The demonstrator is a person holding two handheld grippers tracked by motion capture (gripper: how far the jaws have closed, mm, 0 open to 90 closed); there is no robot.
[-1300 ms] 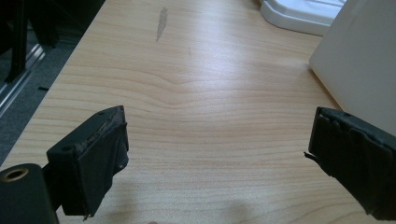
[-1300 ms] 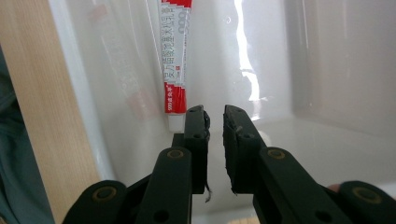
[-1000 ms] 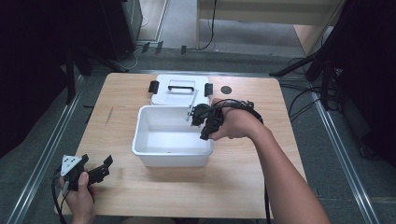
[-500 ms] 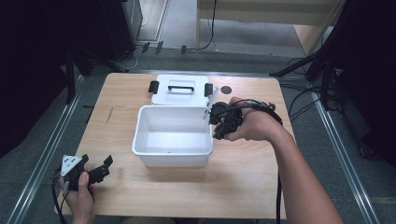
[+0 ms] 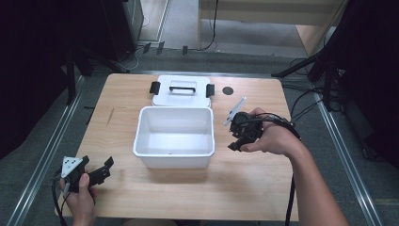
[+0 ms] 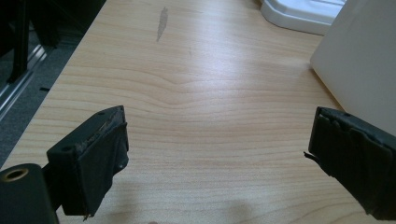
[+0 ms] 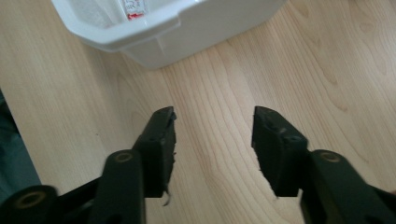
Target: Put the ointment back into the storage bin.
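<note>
Seen from above, a white plastic bin sits open near the middle of a pale wooden table, its flat white lid lying just beyond the far rim with a black handle and two black end latches facing up. Just right of the bin, the right gripper is held above the tabletop in the person's right hand, pointing left toward the bin's side wall, a grey plate tilted up from its top and a black cable looping off its back; its jaws have just been opening and stand parted with nothing between them. At the near left corner the left gripper rests in the left hand, well apart from the bin, jaws spread wide and empty. A small dark round spot marks the table to the right of the lid. What the high view cannot give is texture: the right gripper view looks down past two worn black rubber-faced pads onto bare wood grain, with a rounded, glossy corner of the bin and its rolled rim at the top, a small label visible inside. Similarly, the left gripper view shows frayed pad edges on its fingers, long wavy grain, a grey smear on the wood, the bin's smooth wall at right and an edge of the lid at the far side.
</note>
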